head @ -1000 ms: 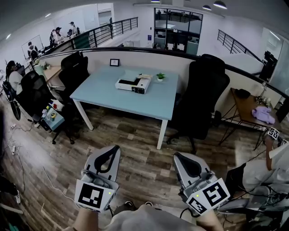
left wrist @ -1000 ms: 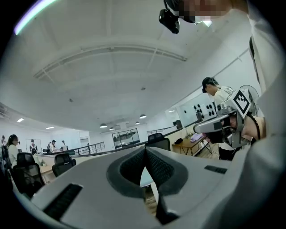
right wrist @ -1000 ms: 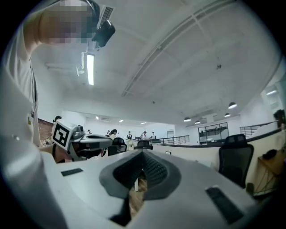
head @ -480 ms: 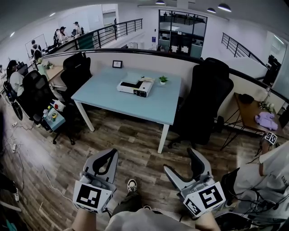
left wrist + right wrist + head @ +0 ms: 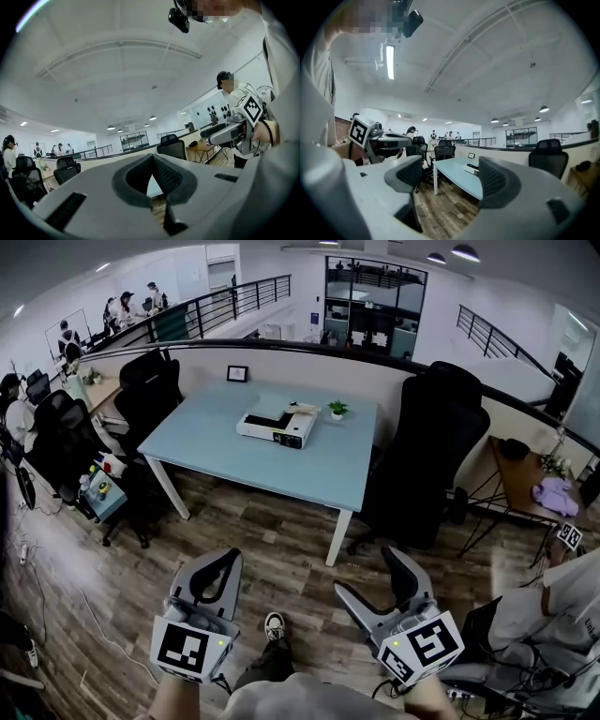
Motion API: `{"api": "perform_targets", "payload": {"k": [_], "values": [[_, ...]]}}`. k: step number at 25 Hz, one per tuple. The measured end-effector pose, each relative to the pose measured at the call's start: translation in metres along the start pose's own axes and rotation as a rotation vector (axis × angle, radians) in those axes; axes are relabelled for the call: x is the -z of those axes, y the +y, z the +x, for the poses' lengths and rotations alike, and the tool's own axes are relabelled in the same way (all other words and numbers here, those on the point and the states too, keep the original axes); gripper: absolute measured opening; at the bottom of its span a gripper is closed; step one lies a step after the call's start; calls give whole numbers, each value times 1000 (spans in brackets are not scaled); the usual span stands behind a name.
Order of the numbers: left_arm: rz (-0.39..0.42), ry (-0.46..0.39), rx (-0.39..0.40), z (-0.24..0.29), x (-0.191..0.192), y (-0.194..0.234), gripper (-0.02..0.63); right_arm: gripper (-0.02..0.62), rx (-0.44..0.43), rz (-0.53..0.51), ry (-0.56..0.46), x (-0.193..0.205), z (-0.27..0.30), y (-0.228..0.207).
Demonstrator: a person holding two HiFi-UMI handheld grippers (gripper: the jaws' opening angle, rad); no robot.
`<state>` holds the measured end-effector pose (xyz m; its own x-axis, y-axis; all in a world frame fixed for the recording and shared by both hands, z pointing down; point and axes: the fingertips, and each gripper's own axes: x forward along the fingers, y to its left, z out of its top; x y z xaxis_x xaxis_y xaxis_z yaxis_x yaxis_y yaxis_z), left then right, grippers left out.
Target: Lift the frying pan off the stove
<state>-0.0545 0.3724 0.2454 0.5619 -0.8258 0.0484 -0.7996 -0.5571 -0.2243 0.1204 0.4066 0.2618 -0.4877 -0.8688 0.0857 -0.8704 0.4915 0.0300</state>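
A: Materials first, pls. What did the fingers look like?

B: Left gripper (image 5: 228,557): pale grey plastic shells w/ dark rubbery pads, cross-hatched in its own view. Its fingers were clenched, tips meeting in a narrow V, nothing btwn them. Right gripper (image 5: 367,572): same grey shells, ribbed dark pads. Its fingers had just been opening and stood released, wide apart, w/ only floor and bench seen btwn them.

A: And the frying pan?

B: Couldn't tell; no view showed a frying pan or stove. Ahead stood a bench (image 5: 309,465) w/ a smooth light-blue rectangular top on white legs. It carried a boxy white device (image 5: 277,426) and a small potted plant (image 5: 337,409). The floor (image 5: 281,540) was wood-look planks. A black high-back chair (image 5: 427,451) stood just beside the bench's right end.

A: Anything one view had that the others lacked?

B: Head view alone gave the marker cubes (image 5: 190,650), black-on-white squares, and a shoe (image 5: 274,624) btwn the grippers. Left gripper view caught the right gripper side-on at its right edge, plus the curved white ceiling (image 5: 117,56). Right gripper view showed the bench's long side, w/ the left gripper at its left.

A: Pose?

B: Both were held level, side by side but apart, low in the head view, pointing twd the bench and well short of it.
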Motion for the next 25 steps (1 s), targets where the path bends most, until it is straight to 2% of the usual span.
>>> {"api": "perform_targets", "payload": {"k": [5,16,25], "values": [[-7,7,10,47,10,34,0,384,-3,-2,39,7,55,-24],[-35,14,45,155,26,139,0,385,23,0,101,2,195,-77],[-26,22,42,213,56,228,0,383,51,-58,108,-5,301,-94]]}}
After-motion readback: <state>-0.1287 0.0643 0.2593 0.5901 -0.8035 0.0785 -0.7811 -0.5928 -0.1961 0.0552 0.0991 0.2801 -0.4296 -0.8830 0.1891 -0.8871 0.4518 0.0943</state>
